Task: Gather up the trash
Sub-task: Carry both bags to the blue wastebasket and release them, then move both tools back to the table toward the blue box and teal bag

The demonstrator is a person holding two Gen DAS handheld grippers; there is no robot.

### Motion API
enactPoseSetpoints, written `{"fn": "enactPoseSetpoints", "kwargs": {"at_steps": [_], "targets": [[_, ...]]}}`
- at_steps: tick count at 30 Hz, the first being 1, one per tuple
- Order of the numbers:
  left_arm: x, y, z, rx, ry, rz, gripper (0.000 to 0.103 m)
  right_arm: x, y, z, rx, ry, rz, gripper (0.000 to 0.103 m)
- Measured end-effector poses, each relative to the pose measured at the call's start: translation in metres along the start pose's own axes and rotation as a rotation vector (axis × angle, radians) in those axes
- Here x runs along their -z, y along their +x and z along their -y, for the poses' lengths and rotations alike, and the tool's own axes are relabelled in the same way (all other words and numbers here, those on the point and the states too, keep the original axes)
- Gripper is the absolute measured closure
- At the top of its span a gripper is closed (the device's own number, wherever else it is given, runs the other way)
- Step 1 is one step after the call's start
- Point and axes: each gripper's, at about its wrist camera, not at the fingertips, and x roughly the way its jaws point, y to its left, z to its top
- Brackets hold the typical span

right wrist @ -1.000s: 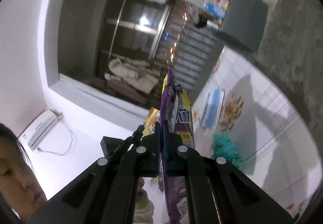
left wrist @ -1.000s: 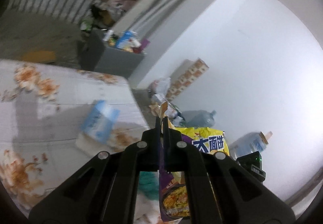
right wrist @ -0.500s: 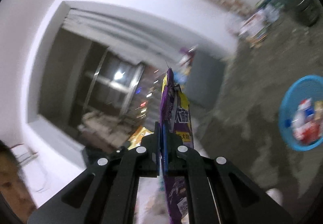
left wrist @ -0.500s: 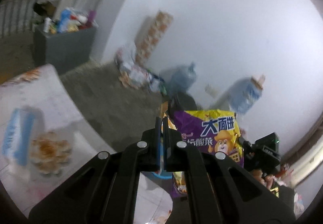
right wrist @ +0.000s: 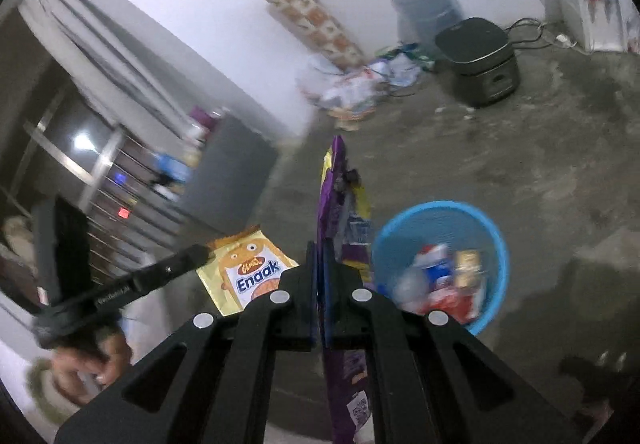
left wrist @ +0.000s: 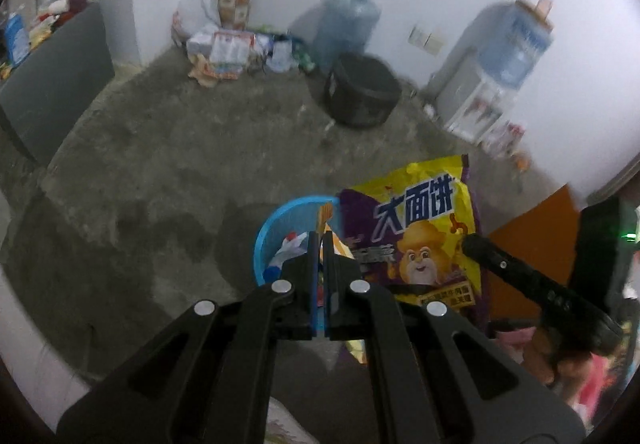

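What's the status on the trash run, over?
Left hand-held gripper shut on Enaak wrapper. Right hand-held gripper shut on purple noodle bag. Both near blue basket. Nothing blocking basket.

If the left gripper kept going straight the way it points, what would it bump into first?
Probably the blue basket on the floor. The left gripper, jaws shut on a small yellow Enaak wrapper, points down at the basket's rim, with trash already inside. Depth is hard to judge, so it might land just beside it.
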Motion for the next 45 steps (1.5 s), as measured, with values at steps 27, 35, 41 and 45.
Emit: {"fn": "enactPoseSetpoints", "kwargs": {"at_steps": [27,35,41,45], "targets": [[-0.007,0.067,-0.007,-0.033,-0.097,-0.087,0.062,0.027,0.072,0.054,0.204,0.123,-0.122,0.053],[0.005,-0.063,-0.009,-0.030,-0.067,0.046,0.058,0.034,0.024,-0.020,0.160,-0.019,-0.067,0.046],[0.045,-0.174,-0.042,-0.080,-0.088,0.177,0.053,0.054,0.004,-0.088,0.060,-0.143,-0.125,0.046],[0.087,-0.239,-0.077,-0.139,-0.142,0.253,0.048,0.071,-0.004,-0.133,-0.042,-0.214,-0.177,0.037]]}}
